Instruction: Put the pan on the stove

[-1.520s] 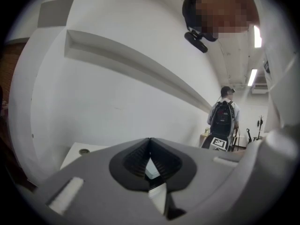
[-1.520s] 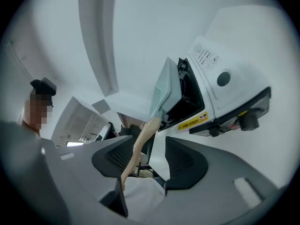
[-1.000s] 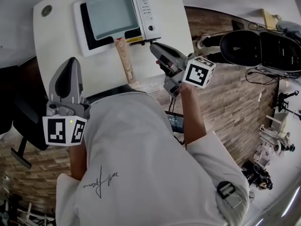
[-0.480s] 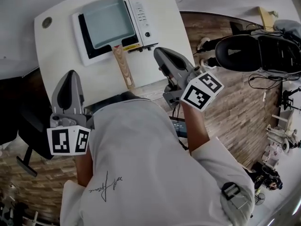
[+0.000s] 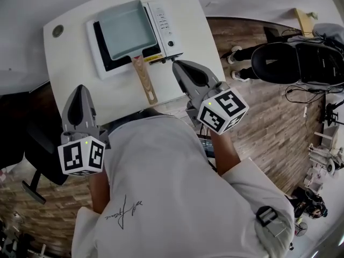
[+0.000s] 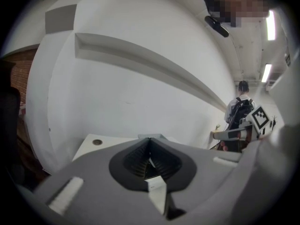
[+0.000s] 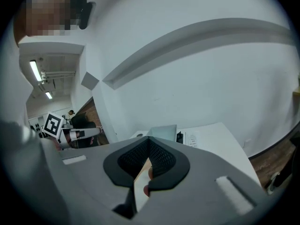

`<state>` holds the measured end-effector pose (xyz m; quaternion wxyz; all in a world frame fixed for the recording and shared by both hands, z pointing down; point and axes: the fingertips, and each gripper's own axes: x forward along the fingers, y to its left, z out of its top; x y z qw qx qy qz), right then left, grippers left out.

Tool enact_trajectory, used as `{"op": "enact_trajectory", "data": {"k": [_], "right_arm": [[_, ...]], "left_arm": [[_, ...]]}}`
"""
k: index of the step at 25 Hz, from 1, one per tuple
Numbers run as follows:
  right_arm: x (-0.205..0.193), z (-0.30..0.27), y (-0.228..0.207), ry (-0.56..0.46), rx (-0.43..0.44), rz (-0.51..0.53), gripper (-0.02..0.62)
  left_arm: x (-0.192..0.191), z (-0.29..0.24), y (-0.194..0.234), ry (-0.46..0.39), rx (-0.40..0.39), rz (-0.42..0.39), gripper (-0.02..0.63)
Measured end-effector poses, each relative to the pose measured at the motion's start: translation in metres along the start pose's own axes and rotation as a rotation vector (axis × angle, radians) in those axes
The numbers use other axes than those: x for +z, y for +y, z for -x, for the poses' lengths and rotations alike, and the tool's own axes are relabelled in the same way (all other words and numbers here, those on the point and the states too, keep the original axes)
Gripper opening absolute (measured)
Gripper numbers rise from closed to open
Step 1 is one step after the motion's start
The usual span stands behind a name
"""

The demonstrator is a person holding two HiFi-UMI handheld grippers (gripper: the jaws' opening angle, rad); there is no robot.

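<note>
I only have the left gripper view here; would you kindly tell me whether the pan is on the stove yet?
Observer: Yes, the pale blue rectangular metal pan sits on the white stove with a black glass top.
Operator: Where does its handle point?
Observer: The wooden handle sticks out over the stove's front edge, above the white table, toward the person.
Operator: Is the right gripper on it?
Observer: No, the right gripper is shut on nothing, off to the handle's right, apart from it.
</note>
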<state>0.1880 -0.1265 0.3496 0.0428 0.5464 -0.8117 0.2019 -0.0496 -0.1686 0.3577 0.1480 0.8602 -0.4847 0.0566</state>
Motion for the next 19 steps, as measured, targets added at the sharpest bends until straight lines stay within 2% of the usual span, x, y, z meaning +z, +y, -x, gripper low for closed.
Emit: {"op": "enact_trajectory", "data": {"k": [8, 14, 19], "right_arm": [[-0.001, -0.002, 0.007, 0.022, 0.005, 0.075, 0.0], [0.001, 0.001, 0.0, 0.003, -0.013, 0.02, 0.0], [0.0, 0.003, -0.003, 0.021, -0.018, 0.046, -0.004]], "left_arm": [[-0.007, 0.006, 0.006, 0.039, 0.02, 0.044, 0.0], [-0.016, 0.006, 0.006, 0.073, 0.02, 0.094, 0.0], [-0.023, 0.006, 0.009, 0.092, 0.039, 0.144, 0.0]]}}
